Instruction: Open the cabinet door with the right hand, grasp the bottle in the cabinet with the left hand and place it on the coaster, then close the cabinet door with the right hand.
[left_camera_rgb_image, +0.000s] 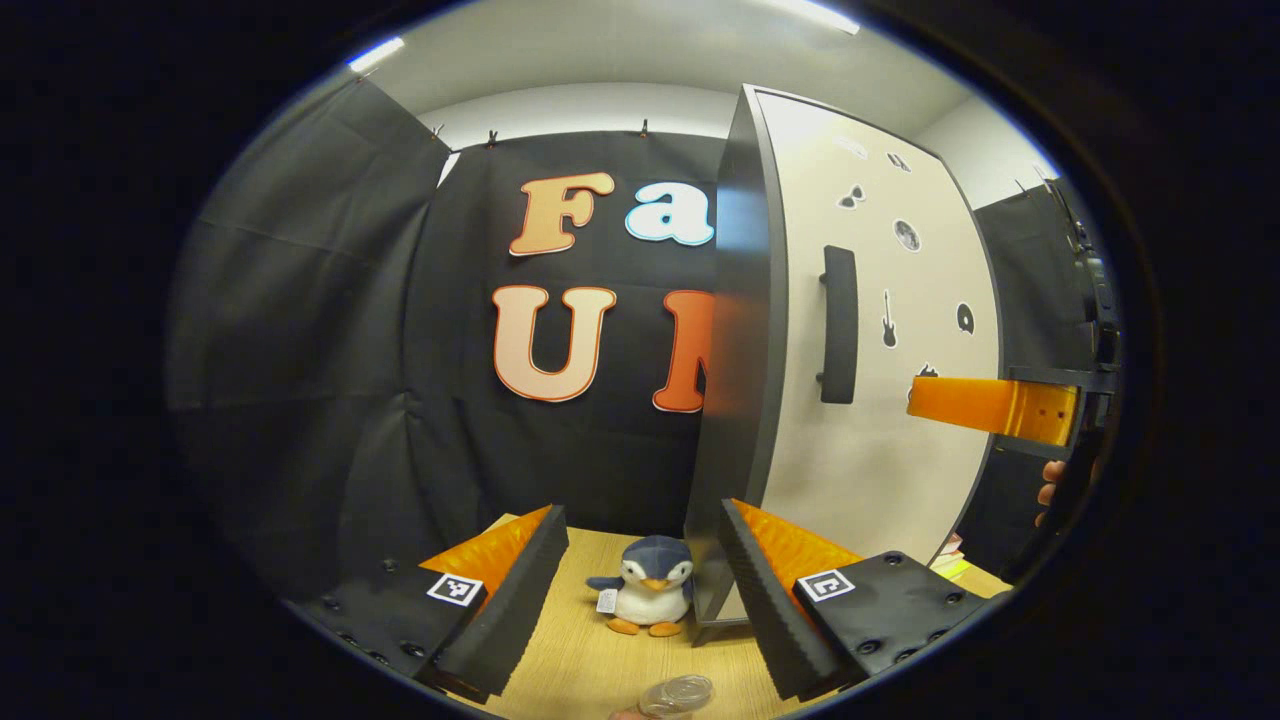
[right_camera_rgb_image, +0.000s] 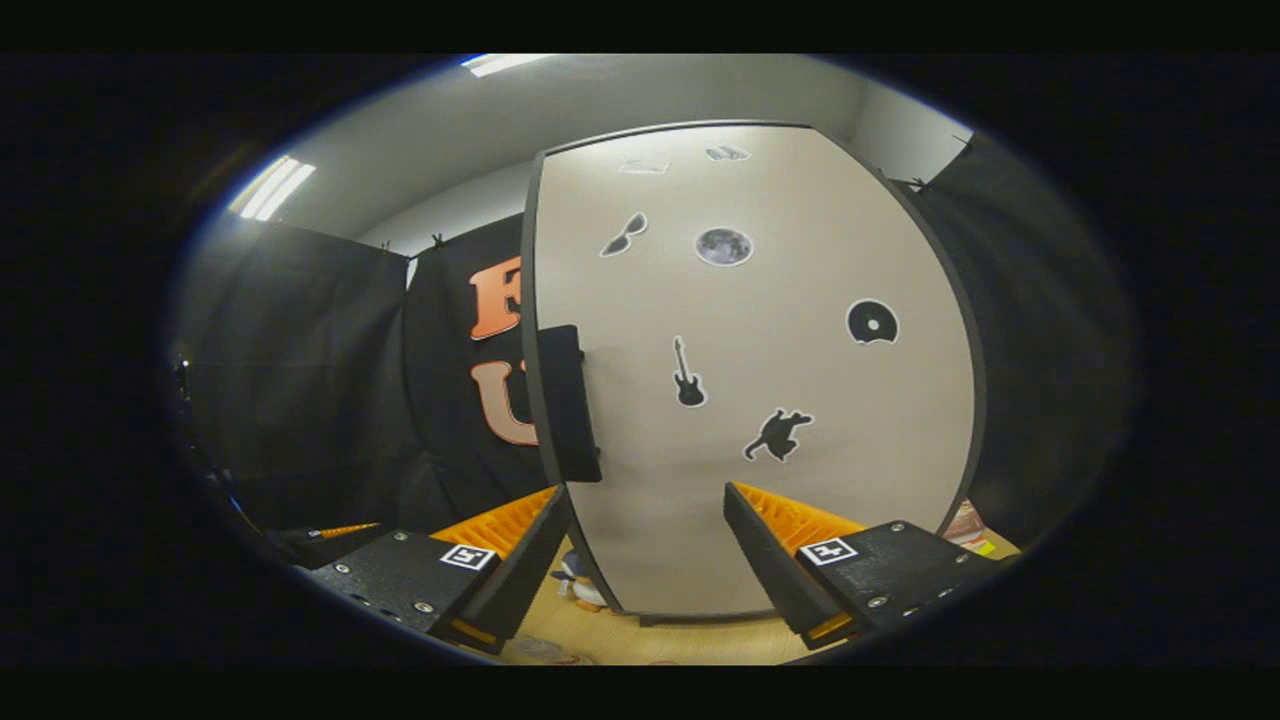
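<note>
— What is sitting closest to the lens in the left gripper view?
— A clear round coaster (left_camera_rgb_image: 678, 694) is lying on the wooden table (left_camera_rgb_image: 580, 660) at the bottom edge; just above it the left gripper (left_camera_rgb_image: 640, 585) is hovering with its jaws spread wide, holding nothing; a plush penguin (left_camera_rgb_image: 648, 598) is standing on the table between the fingers and farther back.
— And the cabinet?
— The cabinet (left_camera_rgb_image: 745, 400) is standing just right of the penguin; its pale door (left_camera_rgb_image: 890, 450), dotted with small stickers, is facing the camera, a dark handle (left_camera_rgb_image: 838, 325) running upright near its left edge; I cannot tell where the bottle is.
— The other tongs?
— The right gripper (right_camera_rgb_image: 645, 560) is hanging close before the door (right_camera_rgb_image: 750, 480), fingers parted wide and gripping nothing; the handle (right_camera_rgb_image: 568, 400) is showing just above its left finger, apart from it; a hand (left_camera_rgb_image: 1050, 490) is holding that gripper (left_camera_rgb_image: 995, 405) at the far right of the left gripper view.
</note>
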